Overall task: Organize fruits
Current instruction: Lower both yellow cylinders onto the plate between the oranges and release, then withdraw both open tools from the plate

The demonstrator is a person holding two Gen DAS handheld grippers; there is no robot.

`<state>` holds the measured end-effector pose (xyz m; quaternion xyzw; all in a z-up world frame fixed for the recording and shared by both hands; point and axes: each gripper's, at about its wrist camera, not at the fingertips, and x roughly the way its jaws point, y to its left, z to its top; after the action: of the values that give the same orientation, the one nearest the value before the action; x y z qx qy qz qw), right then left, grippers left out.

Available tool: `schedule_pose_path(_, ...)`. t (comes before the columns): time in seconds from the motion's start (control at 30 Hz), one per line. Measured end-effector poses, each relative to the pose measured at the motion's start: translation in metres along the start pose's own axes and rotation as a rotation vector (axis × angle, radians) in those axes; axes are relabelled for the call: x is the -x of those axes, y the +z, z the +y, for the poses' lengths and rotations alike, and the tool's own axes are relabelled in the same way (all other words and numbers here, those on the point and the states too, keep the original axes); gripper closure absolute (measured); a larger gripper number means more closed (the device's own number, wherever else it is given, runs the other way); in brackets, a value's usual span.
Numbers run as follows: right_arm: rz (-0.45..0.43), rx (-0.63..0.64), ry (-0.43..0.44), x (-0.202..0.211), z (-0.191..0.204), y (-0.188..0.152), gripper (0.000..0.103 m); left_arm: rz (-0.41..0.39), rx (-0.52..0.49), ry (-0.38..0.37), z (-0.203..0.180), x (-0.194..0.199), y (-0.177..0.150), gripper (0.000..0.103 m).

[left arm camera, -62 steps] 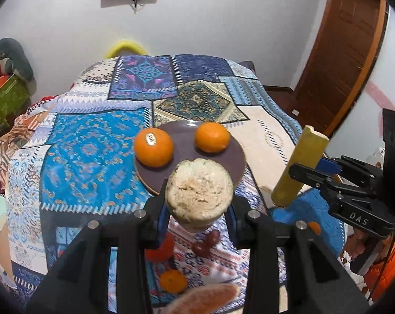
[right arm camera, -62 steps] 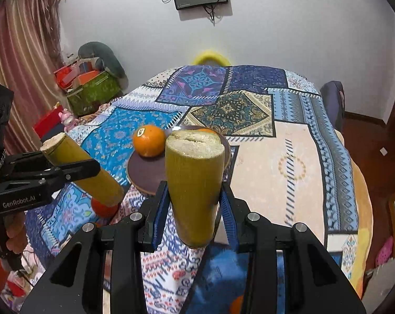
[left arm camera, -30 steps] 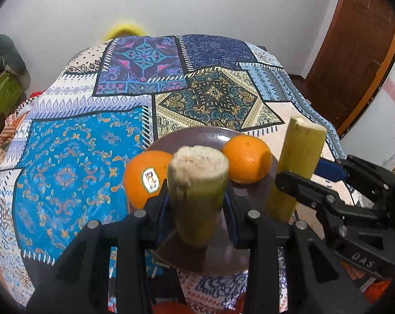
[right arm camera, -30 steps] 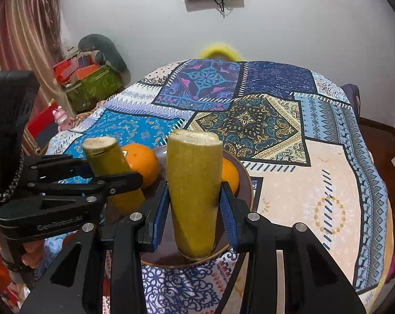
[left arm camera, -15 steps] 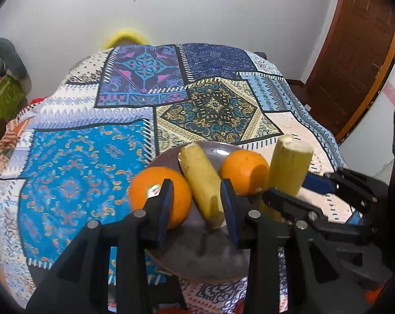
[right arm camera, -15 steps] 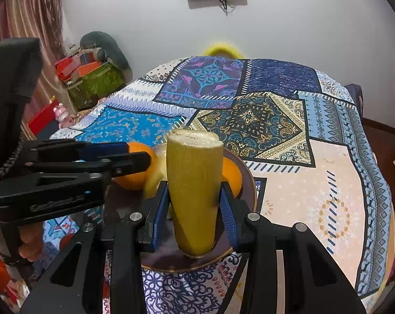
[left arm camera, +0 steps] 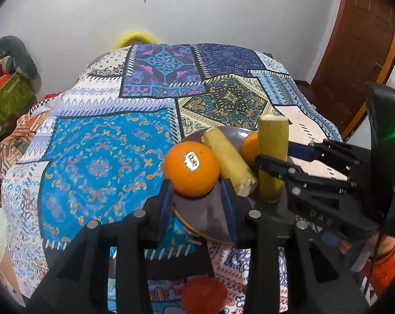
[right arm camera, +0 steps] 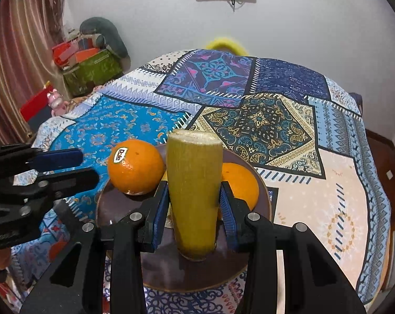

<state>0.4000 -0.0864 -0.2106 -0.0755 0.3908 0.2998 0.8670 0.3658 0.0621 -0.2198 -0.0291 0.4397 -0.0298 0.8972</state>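
The right hand-held gripper (right arm camera: pixel 195 209) is clamping a yellow-green cane piece (right arm camera: pixel 195 191) at mid-length, standing it upright over the near part of the brown plate (right arm camera: pixel 171 274), probably so it can be lowered among the fruit. Just left of it, the left hand-held gripper (left arm camera: pixel 197 204) is hanging empty, jaws nearly closed. Beyond its tips, a second cane piece (left arm camera: pixel 229 162) is lying flat, pointing away between two oranges (left arm camera: pixel 192 168), all on a patchwork-covered bed (left arm camera: pixel 100 162)
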Motion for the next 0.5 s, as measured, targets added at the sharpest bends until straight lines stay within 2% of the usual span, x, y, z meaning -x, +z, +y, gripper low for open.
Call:
schedule_pose_path(0.13, 0.009, -0.018, -0.003, 0.001, -0.001, 0.001, 0.066, -0.003, 0.001, 0.008, 0.001, 0.007, -0.007, 0.065)
schedule_pose_path(0.3, -0.004, -0.024, 0.001, 0.015, 0.001, 0.0, 0.046, -0.012, 0.006, 0.006, 0.0, 0.021, -0.012, 0.065)
schedule_pose_path(0.4, -0.021, -0.019, -0.013, 0.03, 0.003, -0.001, 0.046, -0.025, 0.001, 0.01, -0.002, 0.036, -0.016, 0.064)
schedule_pose_path(0.5, -0.029, -0.037, -0.015, 0.047, 0.0, -0.004, 0.046, -0.042, -0.003, 0.013, -0.004, 0.052, -0.019, 0.059)
